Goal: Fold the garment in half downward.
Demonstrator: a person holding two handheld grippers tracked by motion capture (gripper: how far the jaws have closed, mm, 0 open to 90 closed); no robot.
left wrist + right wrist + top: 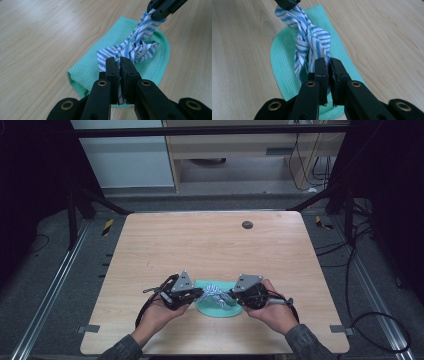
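A blue-and-white striped cloth (215,293) (136,48) (308,41), twisted into a knot, is stretched between both grippers just above a folded green waffle towel (216,310) (87,72) (279,62) near the table's front edge. My left gripper (199,295) (120,65) is shut on one end of the striped cloth. My right gripper (231,296) (328,65) is shut on the other end. Each gripper's black tip also appears at the top of the other's view, clamped on the cloth. A hand holds each gripper from below.
The wooden table (210,245) carries a small dark round disc (247,224) at the back right. Cables trail from both grippers toward the front edge. Black frame posts and floor cables surround the table.
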